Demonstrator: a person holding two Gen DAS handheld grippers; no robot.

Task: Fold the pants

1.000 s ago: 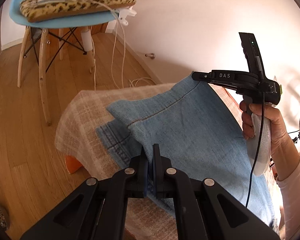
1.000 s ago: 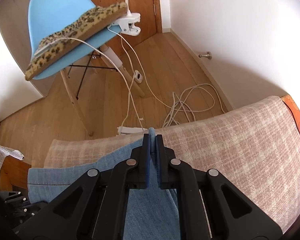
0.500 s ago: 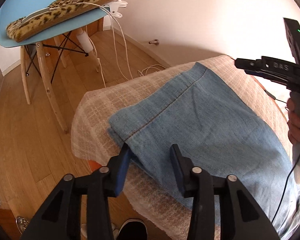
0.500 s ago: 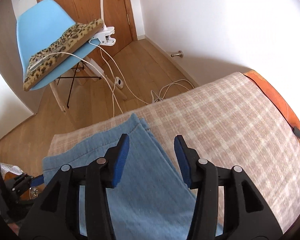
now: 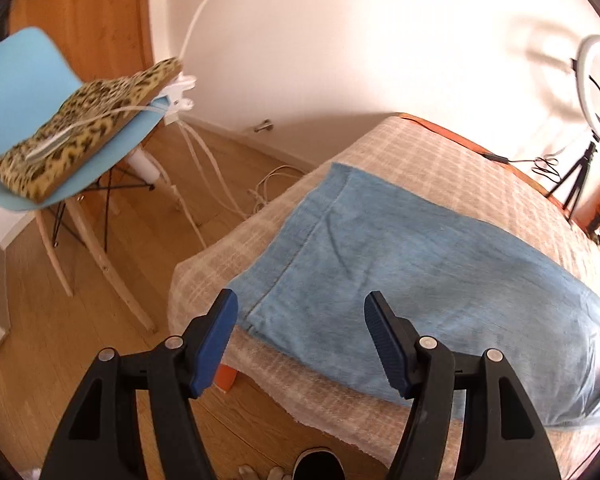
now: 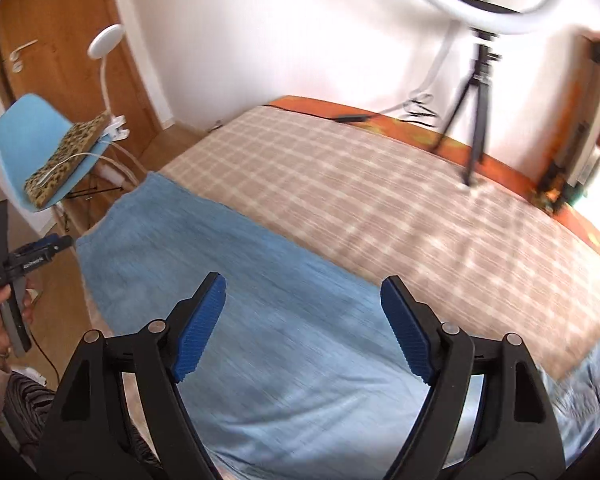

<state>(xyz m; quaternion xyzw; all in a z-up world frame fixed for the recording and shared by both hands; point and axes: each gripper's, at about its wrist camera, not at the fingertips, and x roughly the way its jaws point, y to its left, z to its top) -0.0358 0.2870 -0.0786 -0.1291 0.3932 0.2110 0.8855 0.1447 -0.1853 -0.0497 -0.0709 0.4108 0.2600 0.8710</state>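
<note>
The left gripper [image 5: 300, 320] hangs with its jaws apart and nothing between them; they have just been opening. It sits above the near corner of the blue jeans [image 5: 400, 264], by the hemmed edge. The right gripper [image 6: 302, 312] is likewise spread and empty, its jaws also just opened, over the middle of the denim. The jeans lie flat in a folded band on the checked blanket [image 6: 380, 200] covering the bed, with their long axis running from the hem end at the left gripper toward the bunched far end on the right. The next fold probably runs along that length, so each gripper is nearer its own end. Beyond stands a blue chair [image 5: 16, 80].
</note>
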